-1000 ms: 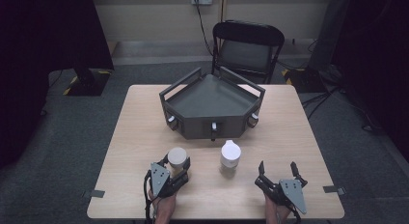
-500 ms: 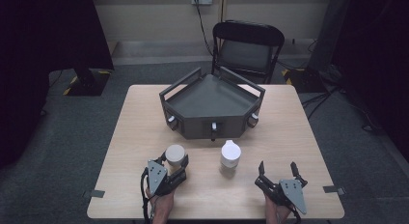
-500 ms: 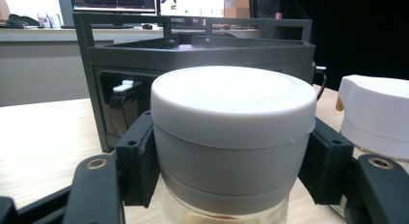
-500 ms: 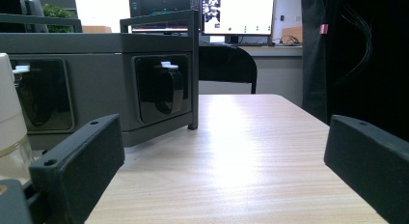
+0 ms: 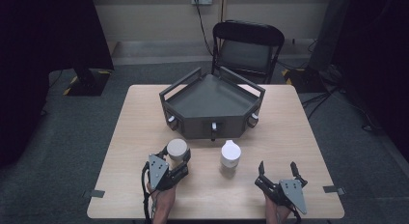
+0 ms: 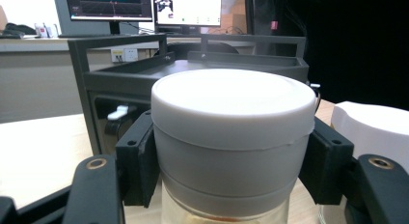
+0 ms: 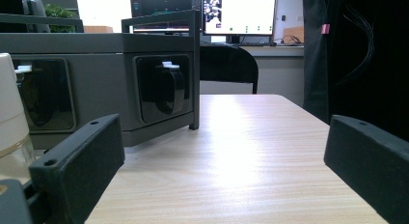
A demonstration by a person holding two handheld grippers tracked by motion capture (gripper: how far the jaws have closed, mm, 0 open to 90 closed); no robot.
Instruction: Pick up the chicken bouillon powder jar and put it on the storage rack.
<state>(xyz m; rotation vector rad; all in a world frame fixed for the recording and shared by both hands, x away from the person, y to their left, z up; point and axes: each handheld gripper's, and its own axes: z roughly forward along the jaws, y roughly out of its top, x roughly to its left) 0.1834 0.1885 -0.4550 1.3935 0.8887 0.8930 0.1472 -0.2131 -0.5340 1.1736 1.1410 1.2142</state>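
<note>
Left gripper (image 5: 174, 159) clamped around a jar (image 5: 177, 149) with a flat white lid, pads pressing its grey collar from both sides in the left gripper view (image 6: 230, 151); clear glass below the collar, with something orange at the bottom edge. Jar near the table's (image 5: 299, 137) front edge, left of centre, just in front of the dark angular tray (image 5: 212, 96). Second white-capped bottle (image 5: 230, 155) standing just beside, to the right, apart from the held jar. Right gripper (image 5: 279, 172) resting low at the front right, jaws spread wide with bare tabletop between them, nothing held. Black chair (image 5: 248, 45) behind the far edge.
</note>
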